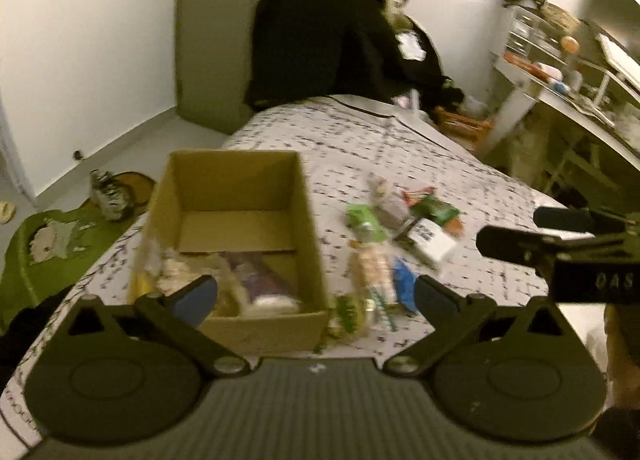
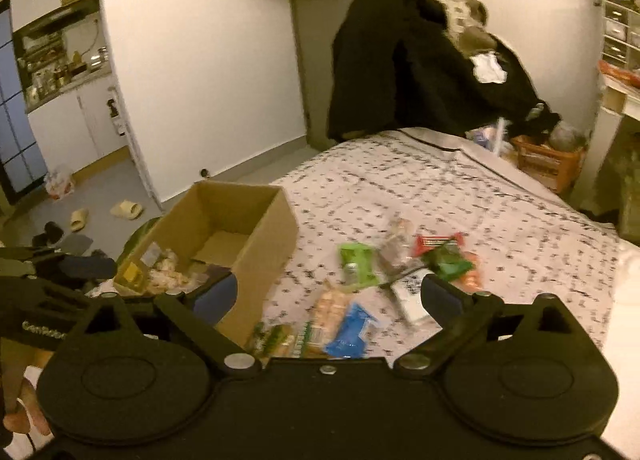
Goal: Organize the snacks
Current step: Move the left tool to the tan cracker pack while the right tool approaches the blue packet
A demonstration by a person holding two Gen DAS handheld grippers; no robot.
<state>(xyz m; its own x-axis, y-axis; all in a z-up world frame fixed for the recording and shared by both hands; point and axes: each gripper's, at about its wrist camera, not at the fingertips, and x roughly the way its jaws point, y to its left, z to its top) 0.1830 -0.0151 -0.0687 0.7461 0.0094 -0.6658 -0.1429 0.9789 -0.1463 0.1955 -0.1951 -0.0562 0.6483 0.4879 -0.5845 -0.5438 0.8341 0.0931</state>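
- Both pairs of fingers are spread wide and hold nothing: the left gripper (image 1: 316,296) hangs above the near end of a cardboard box (image 1: 236,227), and the right gripper (image 2: 330,296) hangs above loose snack packets (image 2: 360,296).
- Blue pads line the left fingers (image 1: 196,298) and the right fingers (image 2: 440,294); none touches a packet or the box.
- Open-topped, the box sits on a bed (image 1: 400,147) with a speckled white cover, close to the bed's left edge, with the floor (image 1: 160,135) beyond.
- Inside the box, a few packets lie at its near end; its far half is bare cardboard.
- Just right of the box, the loose packets lie scattered: a green packet (image 2: 358,264), a blue packet (image 2: 352,330), a red packet (image 2: 434,242) and a white carton (image 1: 432,240).
- Beyond the packets, the bed cover stretches bare to dark clothing (image 2: 400,67) piled at the far end.
- Motion blur softens both views.
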